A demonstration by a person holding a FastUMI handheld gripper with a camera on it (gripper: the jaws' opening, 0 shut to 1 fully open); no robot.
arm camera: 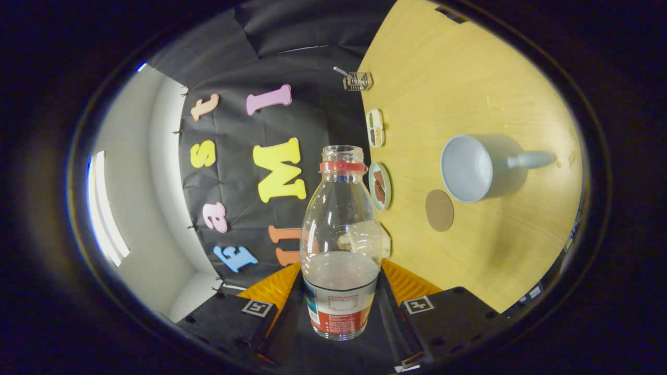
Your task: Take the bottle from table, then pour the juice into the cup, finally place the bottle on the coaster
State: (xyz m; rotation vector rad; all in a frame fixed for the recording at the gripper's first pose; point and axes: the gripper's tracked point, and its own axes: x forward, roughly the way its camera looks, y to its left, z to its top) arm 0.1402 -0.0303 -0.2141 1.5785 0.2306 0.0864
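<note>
My gripper (340, 284) is shut on a clear bottle (340, 245), both fingers pressing its sides near the label. The bottle has a red neck ring, an open mouth and some pale juice in its lower part. The whole view is rolled, so the wooden table (490, 94) stands to the right of the bottle. On the table a pale blue cup (477, 167) with a handle shows its open mouth, empty as far as I can see. A round brown coaster (439, 210) lies beside the cup, between it and the bottle.
Along the table's edge by the wall sit a small round dish (380, 186) with brown pieces, a small white box (375, 127) and a wire holder (357, 80). A pale wall with a bright window strip (107, 208) is to the left.
</note>
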